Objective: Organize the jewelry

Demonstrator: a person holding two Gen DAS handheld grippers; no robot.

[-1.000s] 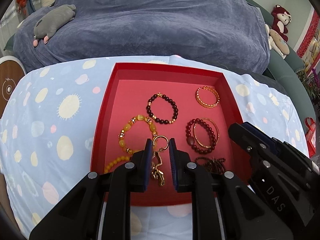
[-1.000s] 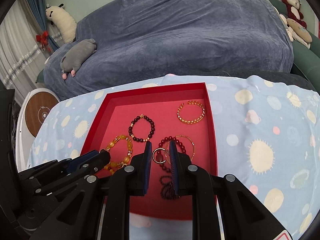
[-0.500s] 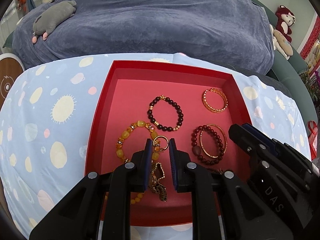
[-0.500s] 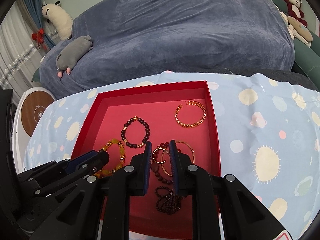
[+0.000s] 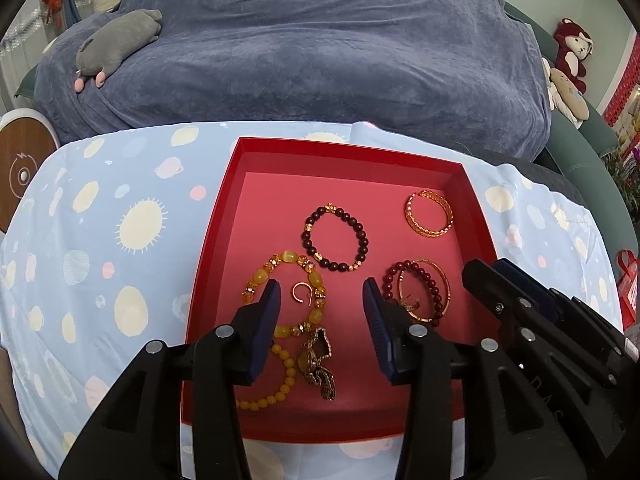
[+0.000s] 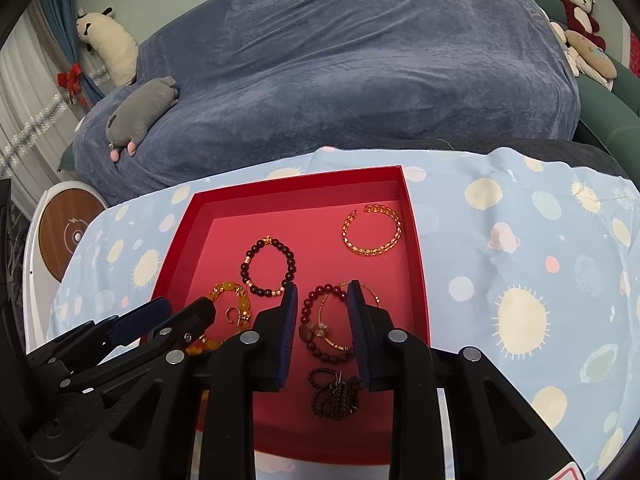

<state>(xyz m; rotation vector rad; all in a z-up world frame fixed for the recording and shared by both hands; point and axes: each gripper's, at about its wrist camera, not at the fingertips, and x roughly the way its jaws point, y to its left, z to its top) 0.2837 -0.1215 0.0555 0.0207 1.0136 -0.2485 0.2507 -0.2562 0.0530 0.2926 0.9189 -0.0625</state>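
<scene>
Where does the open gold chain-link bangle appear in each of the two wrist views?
Left wrist view: gold chain-link bangle lies in the far right corner of the red tray.
Right wrist view: gold chain-link bangle lies upper right, near the tray's right wall.
Shared landmark: dark round-bead bracelet.

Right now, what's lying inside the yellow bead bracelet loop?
A small gold ring lies on the tray floor inside the yellow bead bracelet. The left gripper, jaws open, covers the loop's near-left beads; nothing else shows there.
</scene>
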